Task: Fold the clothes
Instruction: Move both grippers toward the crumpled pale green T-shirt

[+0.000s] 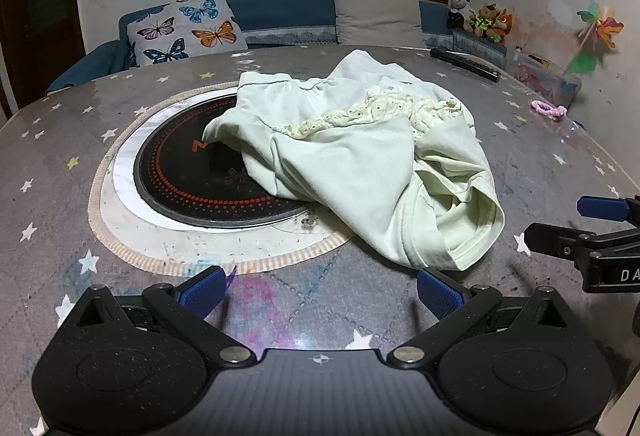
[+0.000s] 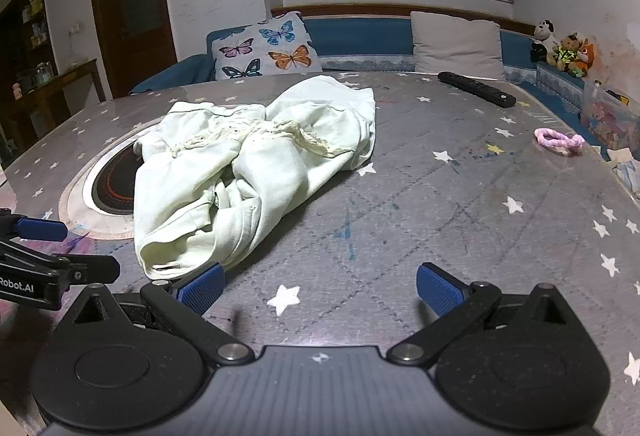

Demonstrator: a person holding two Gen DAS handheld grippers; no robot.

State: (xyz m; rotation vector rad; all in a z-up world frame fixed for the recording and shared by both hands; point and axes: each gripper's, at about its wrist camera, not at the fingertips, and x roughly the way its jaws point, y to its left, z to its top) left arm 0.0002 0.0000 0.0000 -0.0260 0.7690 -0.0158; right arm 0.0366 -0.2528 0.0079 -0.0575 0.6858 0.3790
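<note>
A pale green garment (image 1: 360, 156) with a lace trim lies crumpled on the grey star-patterned table (image 1: 60, 156), partly over a round black cooktop (image 1: 188, 172). My left gripper (image 1: 320, 292) is open just in front of the garment's near hem, nothing between its blue pads. The right gripper's fingers (image 1: 600, 224) show at the right edge of the left wrist view. In the right wrist view the garment (image 2: 256, 172) lies to the front left, and my right gripper (image 2: 320, 288) is open over bare table, its left pad close to the hem. The left gripper's fingers (image 2: 44, 236) show at the left edge.
A black remote control (image 2: 476, 89) lies at the far right of the table, and a pink hair tie (image 2: 558, 140) sits further right. A blue sofa with a butterfly cushion (image 2: 266, 48) and a beige cushion stands behind the table. Plush toys and a toy box crowd the right.
</note>
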